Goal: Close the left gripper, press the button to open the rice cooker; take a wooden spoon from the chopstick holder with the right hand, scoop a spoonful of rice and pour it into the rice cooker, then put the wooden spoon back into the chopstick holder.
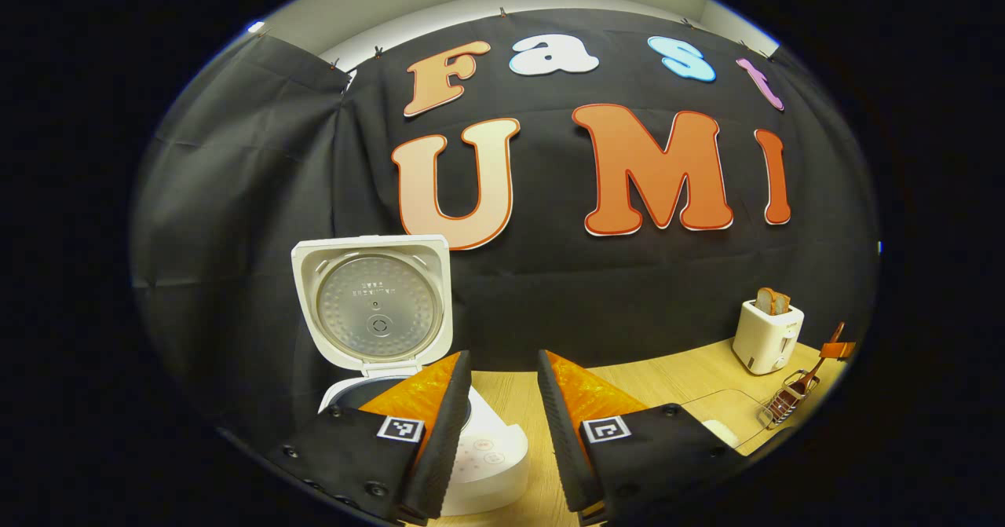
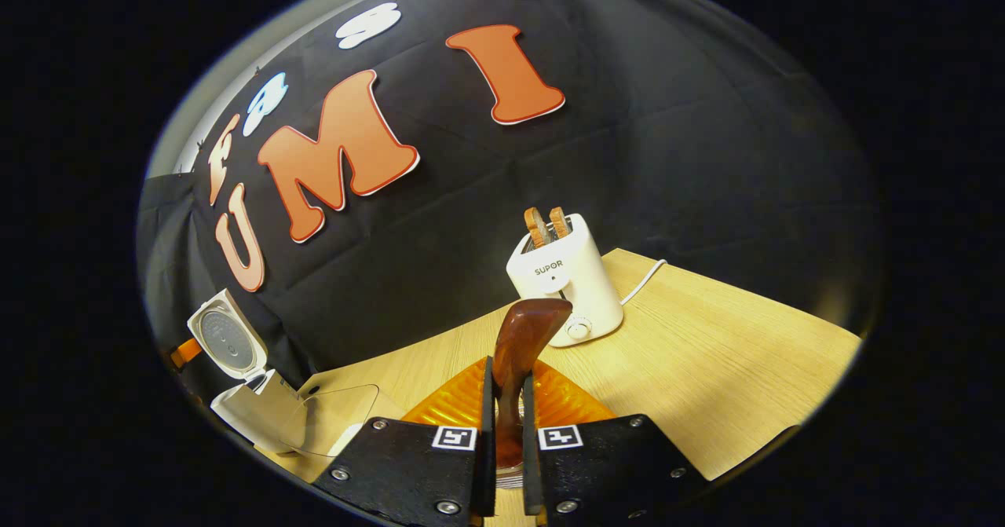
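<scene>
With the white rice cooker already lid-up and the left gripper spread idle before it, the right gripper pinches the dark wooden spoon's handle, apparently over the wire chopstick holder, so draw straight up to clear the wires.

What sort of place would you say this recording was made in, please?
Probably a staged kitchen counter inside a booth: a rice cooker with its lid up, a toaster holding bread, and a wire chopstick holder stand on a wooden table before a black cloth wall.
</scene>
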Demonstrator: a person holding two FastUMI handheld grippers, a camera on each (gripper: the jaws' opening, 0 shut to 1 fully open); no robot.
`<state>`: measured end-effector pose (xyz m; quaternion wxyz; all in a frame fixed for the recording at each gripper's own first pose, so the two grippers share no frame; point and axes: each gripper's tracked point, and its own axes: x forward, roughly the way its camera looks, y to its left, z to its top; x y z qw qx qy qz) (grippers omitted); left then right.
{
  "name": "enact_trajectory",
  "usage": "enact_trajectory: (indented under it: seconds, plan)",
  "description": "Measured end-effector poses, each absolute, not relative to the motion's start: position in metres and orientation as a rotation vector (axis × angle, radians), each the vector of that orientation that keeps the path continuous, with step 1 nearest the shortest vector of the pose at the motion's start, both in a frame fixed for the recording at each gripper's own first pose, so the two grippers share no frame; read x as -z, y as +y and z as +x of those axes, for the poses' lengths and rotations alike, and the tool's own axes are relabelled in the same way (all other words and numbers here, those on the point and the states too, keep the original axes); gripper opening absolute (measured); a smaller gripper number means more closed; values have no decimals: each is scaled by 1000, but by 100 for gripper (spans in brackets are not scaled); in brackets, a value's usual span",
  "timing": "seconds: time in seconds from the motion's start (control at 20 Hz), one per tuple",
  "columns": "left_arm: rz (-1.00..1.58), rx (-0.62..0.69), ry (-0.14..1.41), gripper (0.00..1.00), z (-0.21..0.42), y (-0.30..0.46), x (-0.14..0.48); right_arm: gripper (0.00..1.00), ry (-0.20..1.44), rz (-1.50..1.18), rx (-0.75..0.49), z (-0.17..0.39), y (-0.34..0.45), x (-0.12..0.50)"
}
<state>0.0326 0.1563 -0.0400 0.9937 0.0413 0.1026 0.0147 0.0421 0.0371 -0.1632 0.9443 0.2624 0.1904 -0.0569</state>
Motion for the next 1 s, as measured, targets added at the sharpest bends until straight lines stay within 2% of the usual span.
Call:
enact_trajectory:
  seconds: [0.3, 0.55, 0.6, 0.65, 0.7, 0.75, 0.85, 1.0]
  plan:
    - [75, -43, 217, 58, 29, 164, 45, 7, 300, 502, 155, 39, 39, 135]
    - [76, -66, 220, 59, 25, 178, 46, 7, 170, 489, 205, 41, 31, 84]
    - [77, -76, 222, 63, 25, 181, 48, 7, 147, 485, 204, 41, 33, 72]
    - [71, -77, 221, 74, 24, 182, 49, 7, 124, 483, 199, 42, 35, 59]
    - [69, -83, 224, 74, 24, 184, 51, 7, 100, 480, 193, 43, 38, 48]
    - [71, -90, 227, 82, 25, 187, 53, 8, 75, 479, 186, 45, 43, 36]
    - [83, -111, 228, 89, 21, 195, 53, 8, 18, 461, 159, 50, 59, 12]
    - [82, -126, 229, 90, 19, 202, 57, 7, -23, 393, 95, 63, 95, -7]
